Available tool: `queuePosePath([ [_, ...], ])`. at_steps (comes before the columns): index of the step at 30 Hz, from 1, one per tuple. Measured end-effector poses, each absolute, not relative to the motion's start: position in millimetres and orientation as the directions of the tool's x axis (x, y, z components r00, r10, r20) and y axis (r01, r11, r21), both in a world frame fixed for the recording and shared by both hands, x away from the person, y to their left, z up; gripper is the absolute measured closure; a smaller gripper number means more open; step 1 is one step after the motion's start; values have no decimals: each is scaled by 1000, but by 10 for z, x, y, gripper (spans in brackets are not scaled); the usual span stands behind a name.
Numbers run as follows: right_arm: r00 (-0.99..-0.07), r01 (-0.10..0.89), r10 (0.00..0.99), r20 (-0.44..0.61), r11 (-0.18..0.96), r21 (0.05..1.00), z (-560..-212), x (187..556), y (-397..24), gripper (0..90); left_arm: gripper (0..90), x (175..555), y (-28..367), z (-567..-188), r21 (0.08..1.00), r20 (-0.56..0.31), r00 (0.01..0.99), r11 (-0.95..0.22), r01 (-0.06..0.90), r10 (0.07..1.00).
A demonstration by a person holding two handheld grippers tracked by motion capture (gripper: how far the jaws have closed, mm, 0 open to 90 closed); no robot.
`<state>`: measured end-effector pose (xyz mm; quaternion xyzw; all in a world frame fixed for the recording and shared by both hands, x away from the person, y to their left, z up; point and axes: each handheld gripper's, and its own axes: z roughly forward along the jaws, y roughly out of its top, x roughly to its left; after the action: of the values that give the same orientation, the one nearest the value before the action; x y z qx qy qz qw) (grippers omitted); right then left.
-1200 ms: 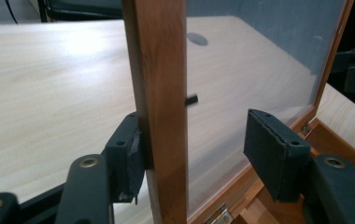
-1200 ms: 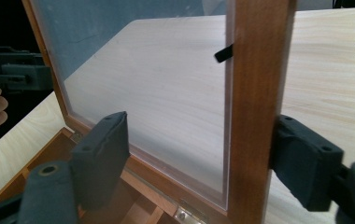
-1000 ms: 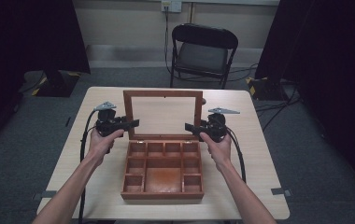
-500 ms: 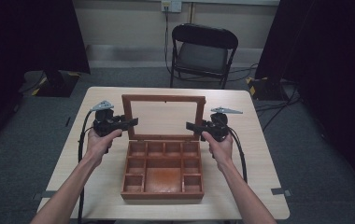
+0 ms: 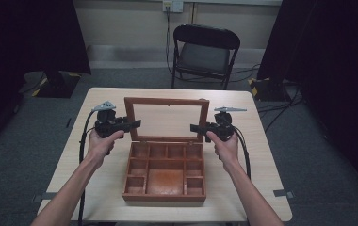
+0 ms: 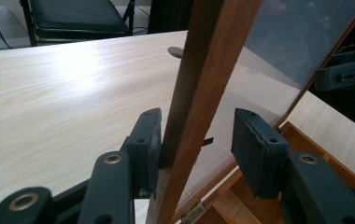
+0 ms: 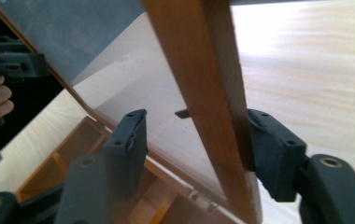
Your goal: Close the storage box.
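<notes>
An open wooden box (image 5: 164, 197) with several empty compartments sits at the middle of the table. Its glass-paned lid (image 5: 166, 100) stands raised at the back. My left gripper (image 5: 137, 124) is at the lid's left side rail and my right gripper (image 5: 193, 128) at its right side rail. In the left gripper view the jaws (image 6: 196, 144) are open around the wooden rail (image 6: 203, 70), which rests against the left jaw. In the right gripper view the open jaws (image 7: 192, 140) straddle the other rail (image 7: 199, 70), which touches the right jaw.
The pale wooden table (image 5: 101, 188) has bare room on both sides of the box. A black folding chair (image 5: 204, 52) stands beyond the far edge. Dark curtains hang at left and right, and cables lie on the floor (image 5: 271, 94).
The lid's top edge has dropped slightly in the high view. Both grippers have stayed at its side rails with little movement.
</notes>
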<state>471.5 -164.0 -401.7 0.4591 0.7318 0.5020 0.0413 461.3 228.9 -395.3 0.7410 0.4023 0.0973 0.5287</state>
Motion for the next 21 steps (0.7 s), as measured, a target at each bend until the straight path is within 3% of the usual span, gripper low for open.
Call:
queuePosePath([
  [6, -582, 623, 711, 394, 79, 778, -3908, 4624, -1669, 361, 511, 4552, 2299, -3947, 859, -282, 658, -121, 497, 698],
  [12, -580, 612, 723, 376, 82, 787, -3866, 4511, -1702, 440, 490, 4450, 2323, -3917, 857, -289, 667, -125, 500, 687],
  [21, -573, 621, 719, 393, 69, 780, -3850, 4419, -1777, 451, 478, 4358, 2322, -3842, 869, -277, 678, -124, 480, 681],
])
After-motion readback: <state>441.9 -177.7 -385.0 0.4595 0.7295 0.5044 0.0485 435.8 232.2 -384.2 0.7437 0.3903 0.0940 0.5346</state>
